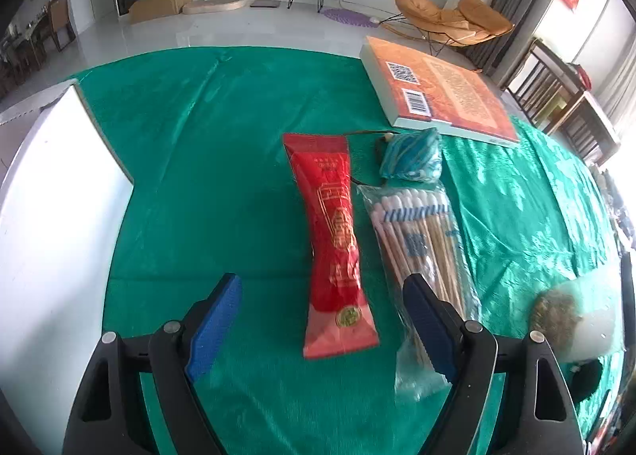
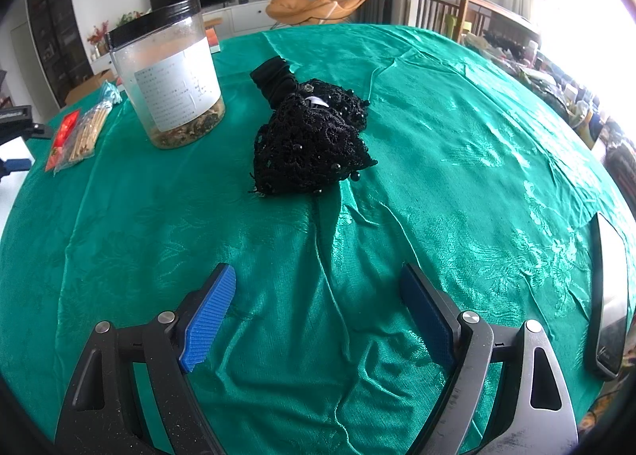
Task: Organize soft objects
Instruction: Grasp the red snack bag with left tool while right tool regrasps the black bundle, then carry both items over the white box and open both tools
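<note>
Two grippers are hovering over a table draped in a green cloth, both with jaws spread wide and nothing between the blue pads. Starting at the far left of the left wrist view, a white board is lying along the table edge. The left gripper is pointing at a red sachet, which is lying lengthwise just ahead of its fingers, probably lined up for a pinch. Touching the sachet's right side is a clear bag of cotton swabs, its near end sitting under the right pad. Beyond the swabs a small blue-striped pouch is resting against a dark cord, and an orange book is lying farther back. A jar is peeking in at the right edge.

In the right wrist view, that clear jar with a black lid is standing upright at left, dried matter at its bottom. The right gripper is facing a black lace bundle at the centre, well apart from it, likely its next soft target. A dark phone-like slab is lying at the far right.
</note>
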Action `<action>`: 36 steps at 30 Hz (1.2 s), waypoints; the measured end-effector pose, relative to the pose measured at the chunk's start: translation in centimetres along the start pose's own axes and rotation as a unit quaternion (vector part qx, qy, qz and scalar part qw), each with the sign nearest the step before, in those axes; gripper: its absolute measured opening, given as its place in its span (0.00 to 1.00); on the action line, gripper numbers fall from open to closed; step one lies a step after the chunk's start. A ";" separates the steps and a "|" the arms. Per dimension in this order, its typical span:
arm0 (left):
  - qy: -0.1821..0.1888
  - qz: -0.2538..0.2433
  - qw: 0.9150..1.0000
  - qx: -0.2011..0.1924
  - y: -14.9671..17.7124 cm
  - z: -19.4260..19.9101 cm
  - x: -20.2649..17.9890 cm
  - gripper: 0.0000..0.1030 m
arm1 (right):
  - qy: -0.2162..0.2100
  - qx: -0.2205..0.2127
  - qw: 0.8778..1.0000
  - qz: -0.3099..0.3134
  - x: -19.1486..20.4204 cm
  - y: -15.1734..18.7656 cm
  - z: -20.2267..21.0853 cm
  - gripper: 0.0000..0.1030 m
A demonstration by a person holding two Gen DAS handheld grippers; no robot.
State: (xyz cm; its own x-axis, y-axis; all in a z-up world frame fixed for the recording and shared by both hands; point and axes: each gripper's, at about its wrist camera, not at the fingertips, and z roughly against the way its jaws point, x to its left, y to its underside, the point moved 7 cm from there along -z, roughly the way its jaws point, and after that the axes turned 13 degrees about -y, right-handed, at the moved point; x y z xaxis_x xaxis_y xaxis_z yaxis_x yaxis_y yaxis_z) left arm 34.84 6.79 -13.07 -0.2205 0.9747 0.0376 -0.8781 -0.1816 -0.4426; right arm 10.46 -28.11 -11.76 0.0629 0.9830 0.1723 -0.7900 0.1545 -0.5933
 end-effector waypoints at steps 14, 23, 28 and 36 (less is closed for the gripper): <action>-0.037 -0.094 0.992 -0.078 1.1 4.4 -0.1 0.18 | -0.021 0.067 0.998 -0.009 -1.1 -8.2 -5.4 0.81; -0.064 -0.155 0.974 -0.152 3.0 11.4 -1.2 0.18 | -0.032 0.010 0.999 -0.040 -1.7 -8.9 -1.6 0.36; -0.063 -0.151 0.971 -0.176 3.4 14.2 -0.9 0.18 | -0.022 -0.007 1.000 -0.014 -0.9 -9.6 2.4 0.36; -0.060 -0.139 0.967 -0.202 4.5 18.1 1.2 0.18 | -0.025 -0.017 0.999 0.014 1.2 -9.7 5.3 0.36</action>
State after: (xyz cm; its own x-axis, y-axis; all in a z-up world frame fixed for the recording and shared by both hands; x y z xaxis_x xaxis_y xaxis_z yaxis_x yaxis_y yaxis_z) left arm 22.95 4.81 1.18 -0.0678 0.9518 0.2991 -0.6780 0.1760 -0.7137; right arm 14.96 -28.97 -1.58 0.0089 0.9811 0.1935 -0.7703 0.1301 -0.6243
